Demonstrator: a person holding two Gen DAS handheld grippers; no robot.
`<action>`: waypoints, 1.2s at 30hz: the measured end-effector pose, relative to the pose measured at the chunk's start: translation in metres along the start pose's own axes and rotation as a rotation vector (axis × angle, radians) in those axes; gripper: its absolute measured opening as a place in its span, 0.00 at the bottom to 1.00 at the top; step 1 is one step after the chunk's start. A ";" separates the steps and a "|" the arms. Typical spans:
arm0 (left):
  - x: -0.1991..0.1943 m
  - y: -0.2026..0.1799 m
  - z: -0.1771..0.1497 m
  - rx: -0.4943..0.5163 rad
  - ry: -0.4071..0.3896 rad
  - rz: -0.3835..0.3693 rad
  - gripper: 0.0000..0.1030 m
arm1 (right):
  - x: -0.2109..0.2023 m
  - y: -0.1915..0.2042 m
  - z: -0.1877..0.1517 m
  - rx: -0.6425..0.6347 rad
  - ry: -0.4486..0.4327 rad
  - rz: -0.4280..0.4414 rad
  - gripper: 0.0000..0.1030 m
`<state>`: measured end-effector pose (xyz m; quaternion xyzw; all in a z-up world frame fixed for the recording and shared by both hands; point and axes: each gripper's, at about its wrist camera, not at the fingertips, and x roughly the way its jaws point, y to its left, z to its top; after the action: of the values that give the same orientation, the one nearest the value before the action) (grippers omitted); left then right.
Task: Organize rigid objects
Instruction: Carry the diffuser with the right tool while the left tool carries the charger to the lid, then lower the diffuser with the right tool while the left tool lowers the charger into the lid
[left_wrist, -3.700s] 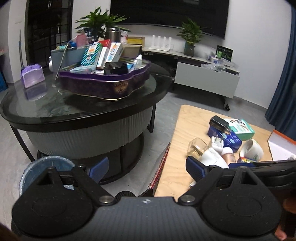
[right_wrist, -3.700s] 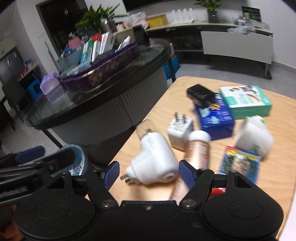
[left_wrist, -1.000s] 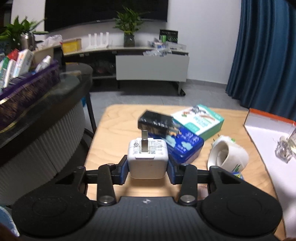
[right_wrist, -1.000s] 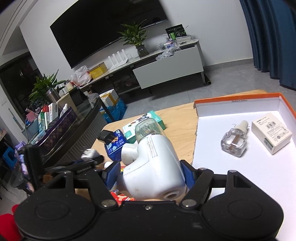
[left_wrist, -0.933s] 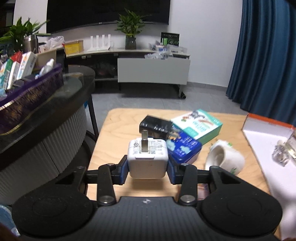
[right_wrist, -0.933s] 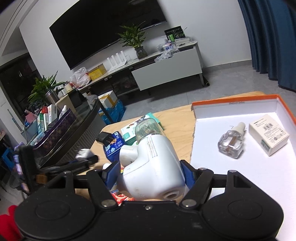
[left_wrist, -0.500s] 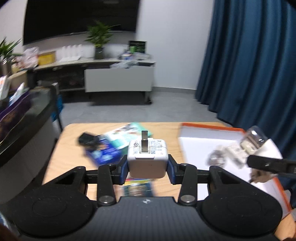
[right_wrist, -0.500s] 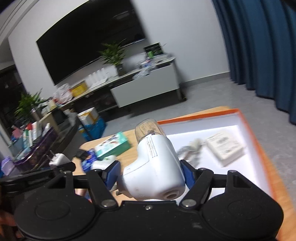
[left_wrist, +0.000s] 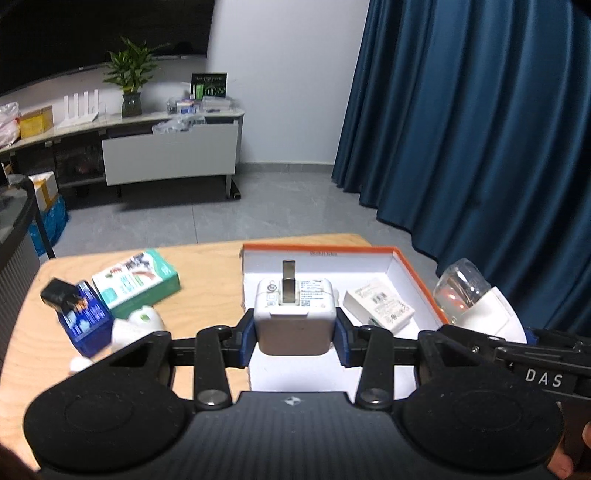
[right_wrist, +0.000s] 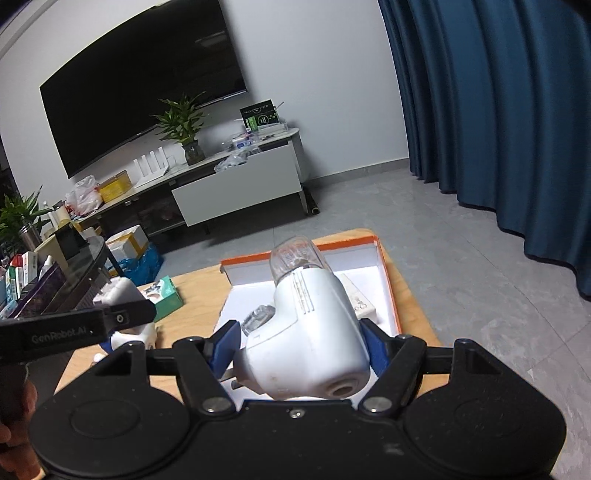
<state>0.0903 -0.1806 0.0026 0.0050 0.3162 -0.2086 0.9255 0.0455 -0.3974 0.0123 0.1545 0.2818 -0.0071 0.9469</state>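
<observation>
In the left wrist view, the left gripper (left_wrist: 294, 330) is clamping a white plug adapter (left_wrist: 294, 320) between its blue pads at the centre of the frame, prong pointing up. Behind it, the orange-rimmed white box (left_wrist: 406, 264) is sitting on the wooden table (left_wrist: 207, 266), with a small white carton (left_wrist: 378, 309) lying inside toward its right wall. At the left of the frame a green-and-white packet (left_wrist: 135, 282), a blue box (left_wrist: 86, 325) and a black charger (left_wrist: 57, 297) are lying close together (all somewhat blurred).

In the right wrist view, the right gripper (right_wrist: 297, 349) is gripping a white plug-in device with a clear dome (right_wrist: 304, 325) at lower centre, its dome pointing up toward the box's far wall. The same device is showing at the right edge of the left wrist view, just outside the box's right rim.
</observation>
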 end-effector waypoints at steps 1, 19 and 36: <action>0.002 0.000 -0.001 0.003 0.006 0.006 0.41 | 0.002 -0.001 0.000 -0.001 0.004 0.001 0.81; 0.006 -0.012 -0.008 0.022 0.021 0.018 0.41 | 0.019 -0.003 0.000 -0.041 0.054 -0.011 0.81; 0.011 -0.015 -0.010 0.023 0.036 0.016 0.41 | 0.025 0.003 0.001 -0.049 0.084 -0.030 0.81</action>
<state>0.0864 -0.1967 -0.0100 0.0219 0.3303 -0.2048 0.9211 0.0672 -0.3933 0.0009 0.1270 0.3234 -0.0077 0.9377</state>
